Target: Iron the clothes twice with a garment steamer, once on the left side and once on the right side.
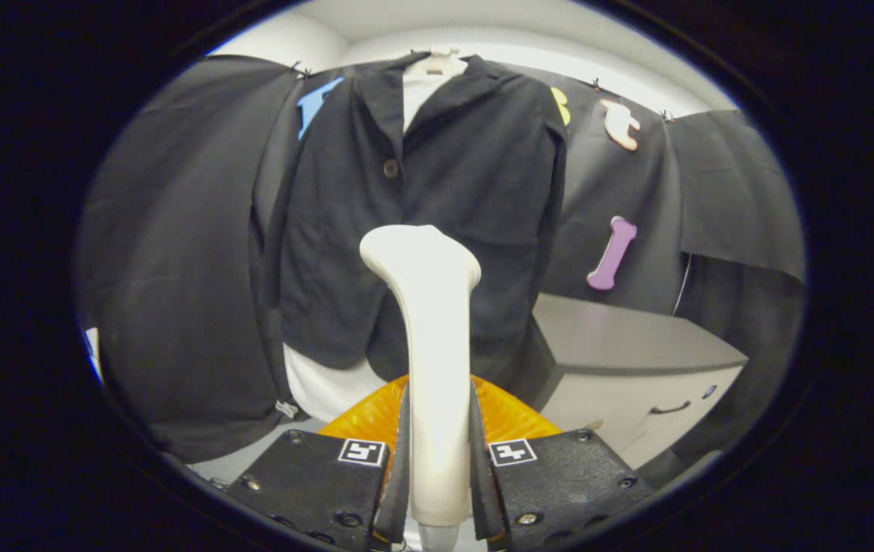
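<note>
The gripper [439,468] points forward and level, its two fingers [399,468] standing upright side by side at the near edge of the scene. The jaws are drawn in close, each finger pressing on one flank of the garment steamer [429,337], left and right of its handle. Both finger blocks sit at the same height, each with a square marker on top.

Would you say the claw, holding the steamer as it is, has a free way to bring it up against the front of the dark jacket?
Probably yes. The claw is shut on the garment steamer, whose head points at the dark jacket hanging straight ahead. Nothing stands between them; the cabinet sits off to one side.
</note>
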### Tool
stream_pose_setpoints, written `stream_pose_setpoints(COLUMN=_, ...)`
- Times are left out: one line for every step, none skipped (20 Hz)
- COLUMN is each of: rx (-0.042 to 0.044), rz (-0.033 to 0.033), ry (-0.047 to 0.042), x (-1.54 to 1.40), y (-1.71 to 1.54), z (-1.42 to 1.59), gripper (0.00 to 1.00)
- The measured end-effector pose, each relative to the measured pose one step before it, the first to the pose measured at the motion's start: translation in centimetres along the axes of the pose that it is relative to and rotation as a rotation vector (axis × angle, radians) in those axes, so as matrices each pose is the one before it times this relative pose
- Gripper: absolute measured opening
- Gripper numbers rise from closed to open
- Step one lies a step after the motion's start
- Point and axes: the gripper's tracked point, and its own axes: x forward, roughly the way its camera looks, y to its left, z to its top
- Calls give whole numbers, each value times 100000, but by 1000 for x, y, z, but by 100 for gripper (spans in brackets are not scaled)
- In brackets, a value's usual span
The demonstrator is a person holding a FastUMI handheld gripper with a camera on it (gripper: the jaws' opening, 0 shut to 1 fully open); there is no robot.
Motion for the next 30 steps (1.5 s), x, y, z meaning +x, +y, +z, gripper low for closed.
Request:
stream_pose_setpoints(rx=579, rz=1248, ry=-4383, x=340, y=674, z=2499, gripper=36)
stream_pose_setpoints(rx=865, rz=911, ry=-4725, x=342, y=619, z=2460, gripper=36)
stream_pose_setpoints(rx=369, rz=825, ry=-4738, x=364, y=701, z=2333, gripper=36)
stream_pose_setpoints(rx=-159, rz=720, ry=-4709, x=341, y=793, z=2001, gripper=36)
stream_pose_setpoints(rx=-462, rz=580, ry=-4969, x=759, y=691, z=2280, gripper=36)
stream_pose_setpoints(rx=-1145, rz=396, ry=-4633, x=776, y=730, z=2114, gripper=36)
stream_pose_setpoints(rx=-30, rz=575, ry=-4829, x=1001, y=684, z=2044, gripper=36)
stream_pose_setpoints(rx=-299, rz=429, ry=-4289, x=1081, y=629, z=1843, gripper=36)
stream_pose_setpoints(rx=407, rz=475, ry=-4000, x=975, y=568, z=1574, gripper=36)
stream_pose_setpoints(rx=166, rz=337, ry=-3218, x=1162, y=509, z=1576, gripper=36)
stream_pose_setpoints(rx=255, rz=304, ry=-2984, x=1031, y=493, z=1163, gripper=36)
stream_pose_setpoints(rx=259, rz=182, ry=-2941, x=1064, y=516, z=1343, gripper=36)
stream_pose_setpoints(rx=165, rz=29, ry=-2919, x=954, y=532, z=1148, gripper=36)
stream_pose_setpoints(rx=-61, rz=3, ry=-2723, x=1076, y=299, z=1171, gripper=36)
stream_pose_setpoints(rx=-454, rz=-836, ry=-2584, x=1108, y=294, z=1060, gripper=36)
stream_pose_setpoints(rx=-846, rz=-1416, ry=-2471, x=924, y=-50, z=1108, gripper=36)
stream_pose_setpoints(rx=-1330, rz=-1601, ry=-2452, x=1120, y=121, z=1042, gripper=36)
stream_pose_setpoints(rx=-1576, rz=-1338, ry=-1777, x=1147, y=66, z=816, gripper=36)
stream_pose_setpoints(rx=-1445, rz=-1174, ry=-1575, x=1139, y=133, z=581, gripper=36)
stream_pose_setpoints(rx=-1946, rz=-1485, ry=-1714, x=1119, y=168, z=355, gripper=36)
stream_pose_setpoints(rx=-2379, rz=-1535, ry=-174, x=864, y=84, z=29, gripper=36)
stream_pose_setpoints(rx=-1591, rz=-1201, ry=672, x=680, y=44, z=-454, gripper=36)
stream_pose_setpoints(rx=-227, rz=-562, ry=1572, x=-30, y=158, z=-575, gripper=36)
stream_pose_setpoints(rx=564, rz=-207, ry=1343, x=218, y=-22, z=-553, gripper=36)
stream_pose_setpoints(rx=51, rz=-4, ry=1249, x=-3, y=3, z=-393, gripper=36)
stream_pose_setpoints(rx=-12, rz=212, ry=690, x=369, y=72, z=-463, gripper=36)
stream_pose_setpoints(rx=-241, rz=56, ry=612, x=106, y=69, z=-472, gripper=36)
stream_pose_setpoints(rx=-320, rz=157, ry=677, x=-241, y=250, z=-815, gripper=36)
stream_pose_setpoints(rx=-90, rz=491, ry=693, x=-624, y=256, z=-530, gripper=36)
stream_pose_setpoints(rx=91, rz=543, ry=542, x=-991, y=268, z=-560, gripper=36)
